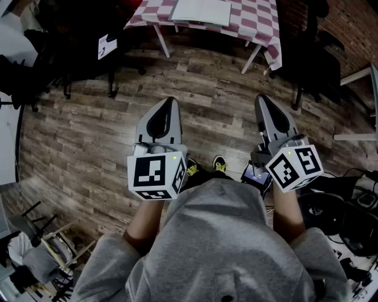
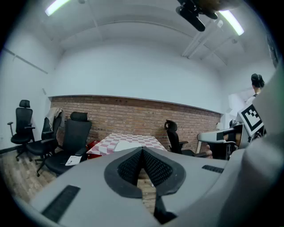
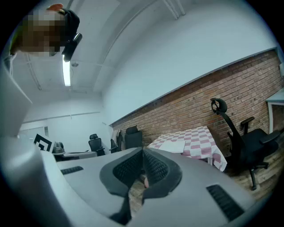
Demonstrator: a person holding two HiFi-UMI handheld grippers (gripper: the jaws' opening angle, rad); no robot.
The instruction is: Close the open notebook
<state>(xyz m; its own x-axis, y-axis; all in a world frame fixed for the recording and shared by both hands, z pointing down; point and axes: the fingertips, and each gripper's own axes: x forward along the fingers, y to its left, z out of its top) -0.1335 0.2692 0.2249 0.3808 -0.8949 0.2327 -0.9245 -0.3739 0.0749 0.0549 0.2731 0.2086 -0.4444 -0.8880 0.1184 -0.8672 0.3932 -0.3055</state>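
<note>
While I stand on the wood floor [image 1: 88,135], my left gripper [image 1: 169,101] and right gripper [image 1: 260,98] are both closed tight with nothing in them. At twelve o'clock, far ahead, the white notebook [image 1: 201,10] lies on the checked table [image 1: 260,23]. Black chairs [image 2: 73,142] stand by the brick wall [image 2: 133,115].

**Head view, top edge:** the table [image 1: 260,26] and the notebook [image 1: 201,12] on it are cut off by the frame. The notebook's far part is out of sight, and whether it lies open cannot be told.

**Head view, centre:** the hands behind the left gripper [image 1: 169,101] and the right gripper [image 1: 260,98] are hidden by the marker cubes [image 1: 155,176]. Only the toes of the shoes [image 1: 204,166] show; the rest is under the grey sweater [image 1: 218,236].

**Head view, upper left:** the print on the card [image 1: 106,46] on a chair [image 1: 77,41] is too small to read.

**Left gripper view:** the notebook's near part is hidden behind the jaws.
</note>
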